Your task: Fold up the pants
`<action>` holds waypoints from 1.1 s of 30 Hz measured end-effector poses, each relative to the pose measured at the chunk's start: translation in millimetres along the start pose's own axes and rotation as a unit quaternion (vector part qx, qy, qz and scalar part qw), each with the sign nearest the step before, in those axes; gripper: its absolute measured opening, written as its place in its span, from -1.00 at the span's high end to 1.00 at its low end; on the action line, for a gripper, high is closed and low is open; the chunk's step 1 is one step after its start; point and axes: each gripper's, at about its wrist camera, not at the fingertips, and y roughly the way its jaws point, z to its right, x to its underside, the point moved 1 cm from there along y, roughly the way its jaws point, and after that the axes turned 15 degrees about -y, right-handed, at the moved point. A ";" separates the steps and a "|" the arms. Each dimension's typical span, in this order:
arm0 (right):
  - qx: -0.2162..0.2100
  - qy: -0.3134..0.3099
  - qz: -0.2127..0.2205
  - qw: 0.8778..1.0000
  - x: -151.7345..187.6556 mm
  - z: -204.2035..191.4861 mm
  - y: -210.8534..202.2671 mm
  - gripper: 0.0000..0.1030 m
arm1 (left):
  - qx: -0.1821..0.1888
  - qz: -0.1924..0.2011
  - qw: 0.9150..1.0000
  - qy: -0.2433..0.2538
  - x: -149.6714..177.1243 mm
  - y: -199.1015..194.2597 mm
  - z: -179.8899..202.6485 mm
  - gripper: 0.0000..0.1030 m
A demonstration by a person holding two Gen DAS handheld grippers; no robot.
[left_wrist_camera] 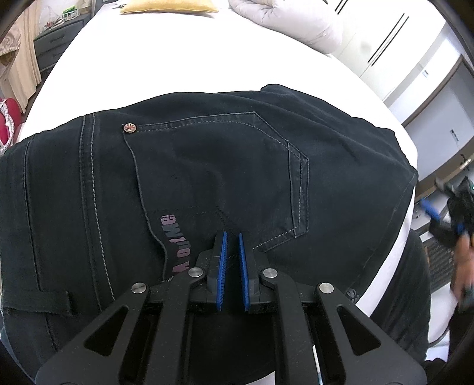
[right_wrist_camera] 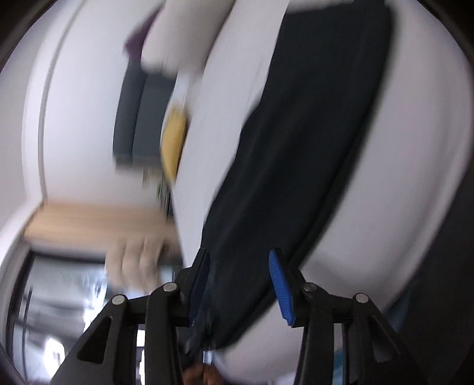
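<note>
Dark navy pants (left_wrist_camera: 207, 177) lie folded on a white bed (left_wrist_camera: 177, 59), back pocket and a copper rivet facing up. My left gripper (left_wrist_camera: 232, 237) hovers just over the pocket's lower edge, its blue pads nearly together with a thin gap and nothing between them. My right gripper (left_wrist_camera: 444, 216) shows blurred at the far right, off the bed's edge. In the right wrist view, which is tilted and blurred, the right gripper (right_wrist_camera: 240, 260) is open, and the pants (right_wrist_camera: 296, 148) stretch away beyond it on the bed (right_wrist_camera: 400, 177).
A yellow cushion (left_wrist_camera: 169, 6) and a white duvet (left_wrist_camera: 290, 20) lie at the far end of the bed. White wardrobe doors (left_wrist_camera: 414, 59) stand to the right. A grey dresser (left_wrist_camera: 50, 47) and curtain are at the left.
</note>
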 end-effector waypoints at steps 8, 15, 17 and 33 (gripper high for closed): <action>-0.019 0.042 -0.084 0.995 42.2 -7.0 67.2 0.12 | 0.004 0.001 1.000 -0.003 0.5 -2.1 -3.4 0.84; -0.031 0.060 -0.086 0.994 49.4 5.1 82.2 0.21 | 0.003 0.003 1.000 -0.005 2.3 -4.7 -5.5 0.84; -0.034 0.074 -0.089 0.993 49.4 8.7 88.7 0.37 | 0.002 0.003 1.000 -0.003 2.5 -5.0 -4.6 0.84; -0.023 0.053 -0.089 0.994 53.1 13.1 99.1 0.94 | 0.026 -0.031 0.989 0.143 -76.8 35.9 136.2 1.00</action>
